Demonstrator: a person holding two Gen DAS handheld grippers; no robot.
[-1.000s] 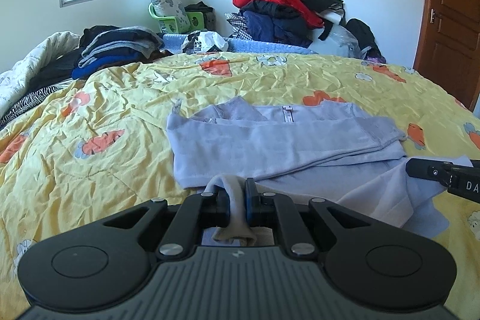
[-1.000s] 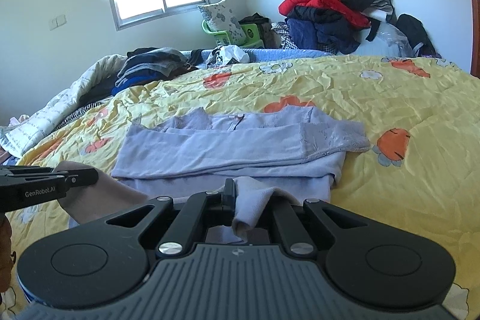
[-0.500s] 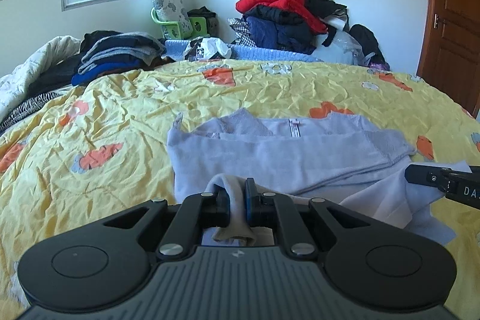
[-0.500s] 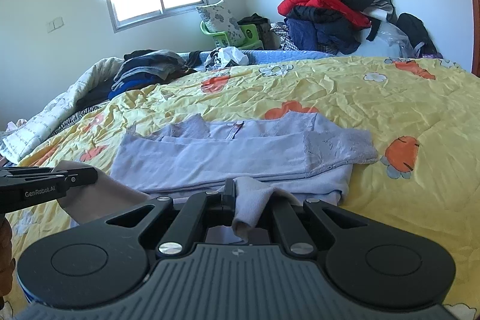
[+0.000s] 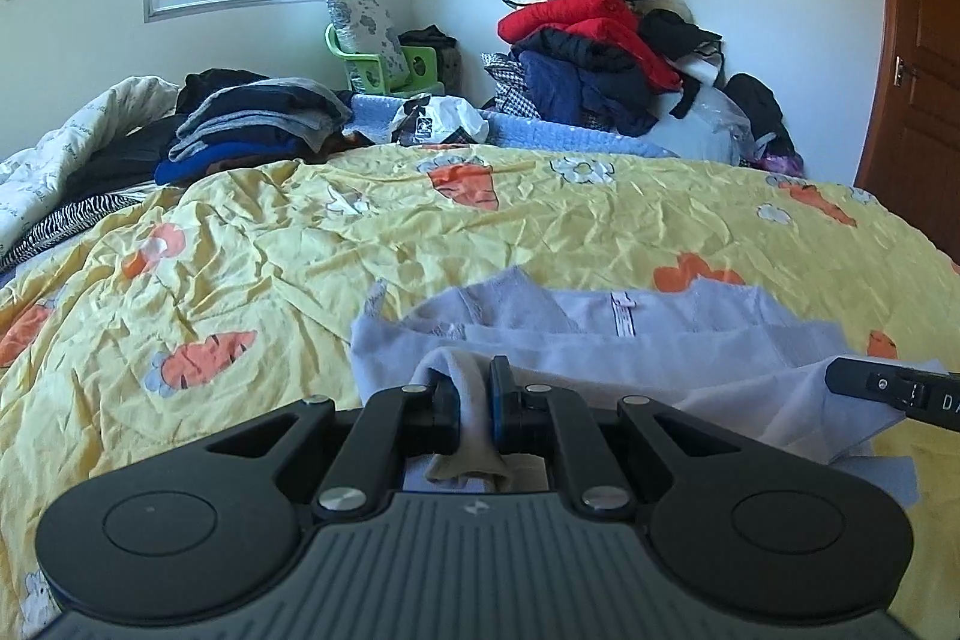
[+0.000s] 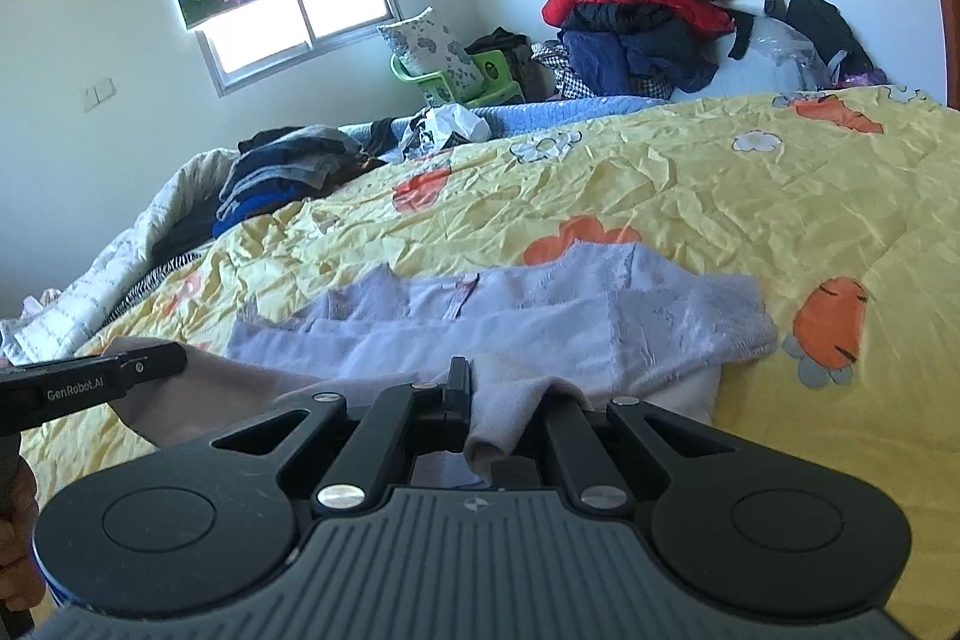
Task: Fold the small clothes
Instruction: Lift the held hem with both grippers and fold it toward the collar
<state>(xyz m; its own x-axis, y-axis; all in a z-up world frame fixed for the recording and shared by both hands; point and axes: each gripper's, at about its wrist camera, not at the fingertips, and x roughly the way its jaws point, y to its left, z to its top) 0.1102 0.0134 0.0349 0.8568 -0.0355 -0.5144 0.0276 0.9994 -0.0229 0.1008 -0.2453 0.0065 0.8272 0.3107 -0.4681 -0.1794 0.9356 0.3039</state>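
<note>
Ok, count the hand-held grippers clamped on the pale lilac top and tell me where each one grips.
2. The left hand-held gripper pinches the pale lilac knit top at its near left edge; the right hand-held gripper pinches the near right edge, both over the yellow carrot-print quilt.

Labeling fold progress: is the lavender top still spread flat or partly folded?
Partly folded. The lavender top has its sleeves laid across the body, and both the left gripper and right gripper pinch its near hem.

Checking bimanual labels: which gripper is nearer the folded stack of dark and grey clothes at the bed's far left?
Left. The left gripper clamps the lilac top's hem on the stack's side; the right gripper holds the hem farther right.
</note>
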